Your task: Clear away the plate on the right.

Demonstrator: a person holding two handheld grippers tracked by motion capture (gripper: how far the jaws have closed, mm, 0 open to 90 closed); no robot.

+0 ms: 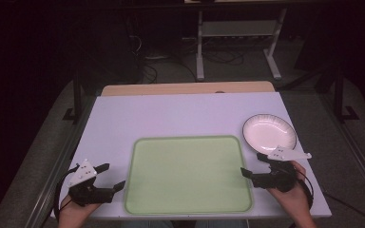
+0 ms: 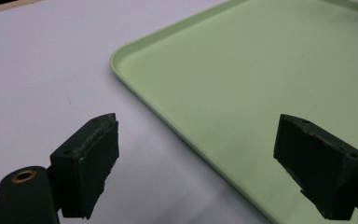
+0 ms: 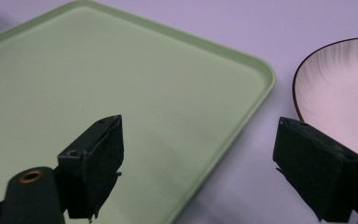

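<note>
A pale green tray (image 1: 188,175) lies empty at the front middle of the white table (image 1: 171,114). A white plate with a dark rim (image 1: 269,133) sits just right of the tray's far right corner. My left gripper (image 1: 112,176) rests open at the tray's left edge, near the table's front left corner. My right gripper (image 1: 253,166) stands open at the tray's right edge, just in front of the plate. In the left gripper view the tray's rim (image 2: 177,126) runs between the jaws. In the right gripper view the tray (image 3: 121,93) and the plate (image 3: 340,84) lie ahead.
A strip of bare wood (image 1: 185,88) runs along the table's far edge. Beyond it stand a desk frame's white legs (image 1: 200,52) and cables on a dark floor. Metal rails flank the table on both sides.
</note>
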